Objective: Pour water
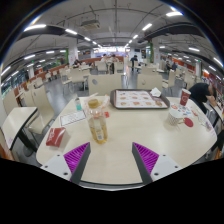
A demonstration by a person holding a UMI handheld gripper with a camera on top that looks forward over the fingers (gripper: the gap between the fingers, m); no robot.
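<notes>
Gripper (110, 158) fingers spread wide, holding nothing. Clear bottle (97, 126) stands upright just ahead, slightly toward the left finger. Likely light, smooth, slightly squashy plastic; best grasped mid-body.

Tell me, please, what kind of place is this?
Probably a canteen or large hall: ceiling strip lights, rows of tables behind, and a round table bearing a bottle and tray. The tool is open.

Room: a large open hall is stretching away beyond the desk (120, 150) | Ceiling: rows of long strip lights (35, 26) are glowing overhead | Furniture: further pale tables (100, 85) and chairs (15, 125) are standing behind | Far end: is lying too small to tell
</notes>
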